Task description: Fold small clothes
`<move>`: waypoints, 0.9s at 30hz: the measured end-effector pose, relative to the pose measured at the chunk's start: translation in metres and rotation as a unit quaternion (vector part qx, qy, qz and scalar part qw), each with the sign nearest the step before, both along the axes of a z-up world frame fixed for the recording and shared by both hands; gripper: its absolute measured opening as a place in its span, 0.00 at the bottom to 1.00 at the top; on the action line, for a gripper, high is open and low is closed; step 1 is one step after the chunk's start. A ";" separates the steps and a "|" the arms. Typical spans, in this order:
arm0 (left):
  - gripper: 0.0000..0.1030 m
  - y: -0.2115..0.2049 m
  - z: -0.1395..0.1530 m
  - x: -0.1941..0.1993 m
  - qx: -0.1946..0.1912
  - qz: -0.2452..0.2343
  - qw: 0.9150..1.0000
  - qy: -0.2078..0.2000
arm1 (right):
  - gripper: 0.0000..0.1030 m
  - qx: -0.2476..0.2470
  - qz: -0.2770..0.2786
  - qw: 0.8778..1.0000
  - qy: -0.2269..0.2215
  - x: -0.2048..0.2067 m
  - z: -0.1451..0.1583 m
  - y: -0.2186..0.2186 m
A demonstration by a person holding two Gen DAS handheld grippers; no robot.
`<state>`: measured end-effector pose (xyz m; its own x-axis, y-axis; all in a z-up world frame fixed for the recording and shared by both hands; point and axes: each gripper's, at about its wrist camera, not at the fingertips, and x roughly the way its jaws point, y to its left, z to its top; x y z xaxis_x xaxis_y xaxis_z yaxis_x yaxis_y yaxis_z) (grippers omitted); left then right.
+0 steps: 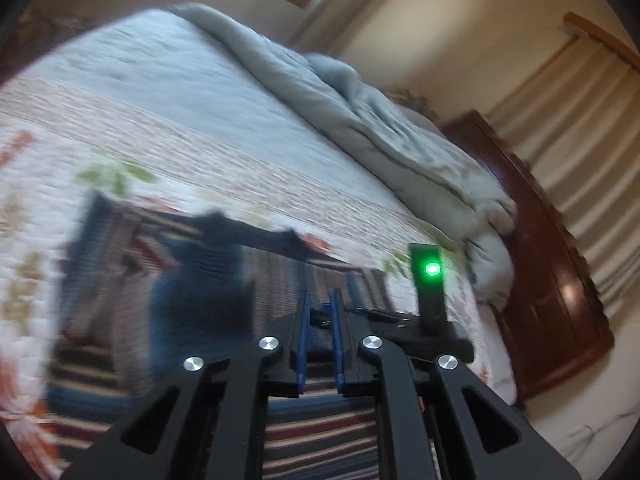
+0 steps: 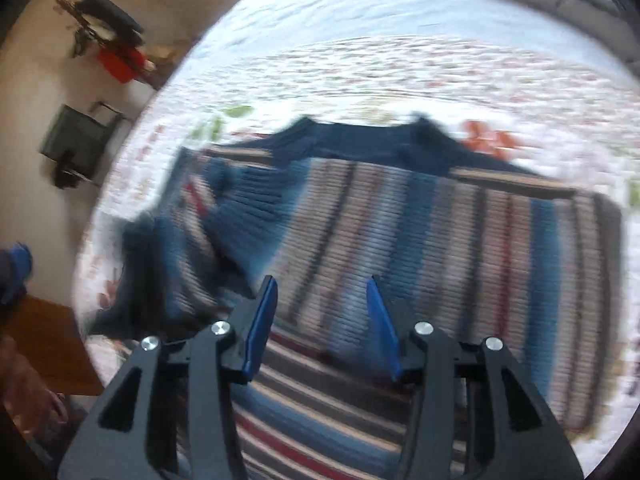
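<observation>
Here the striped sweater [image 2: 400,220] lay spread on the bed [image 2: 360,60], just ahead of and beneath both tools, flat for folding. The left hand-held gripper [image 1: 320,312] was nearly closed, seemingly gripping nothing; the right hand-held gripper [image 2: 322,292] stood half-open over the stripes, empty, probably ready to pinch an edge.

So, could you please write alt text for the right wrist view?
The right claw, its blue fingers apart with nothing between them, points down at a blue, tan and red striped sweater spread on a floral bedspread. The image is motion-blurred.
</observation>
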<state>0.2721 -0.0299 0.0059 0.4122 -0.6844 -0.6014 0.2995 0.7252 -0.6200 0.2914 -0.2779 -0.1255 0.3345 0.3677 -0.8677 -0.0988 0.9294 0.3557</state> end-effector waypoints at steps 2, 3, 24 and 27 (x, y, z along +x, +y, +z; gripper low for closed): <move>0.09 -0.032 -0.010 0.007 0.010 -0.025 1.000 0.010 | 0.46 -0.026 -0.011 1.000 0.005 -0.009 -0.005 -0.022; 0.10 -0.040 -0.013 0.009 0.016 -0.027 0.999 0.011 | 0.46 -0.026 -0.016 0.999 0.010 -0.014 -0.008 -0.031; 0.37 0.123 -0.084 0.013 0.164 0.121 0.974 0.102 | 0.57 0.039 0.101 0.990 0.091 -0.004 -0.024 0.093; 0.38 0.121 -0.091 0.014 0.165 0.113 0.974 0.105 | 0.23 0.052 0.118 0.985 0.119 -0.010 -0.042 0.107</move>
<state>0.2857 0.0914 -0.0851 0.3731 -0.3456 -0.8610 0.0007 0.9281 -0.3723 0.2816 -0.1712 -0.1677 0.0218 0.5016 -0.8648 -0.2102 0.8480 0.4866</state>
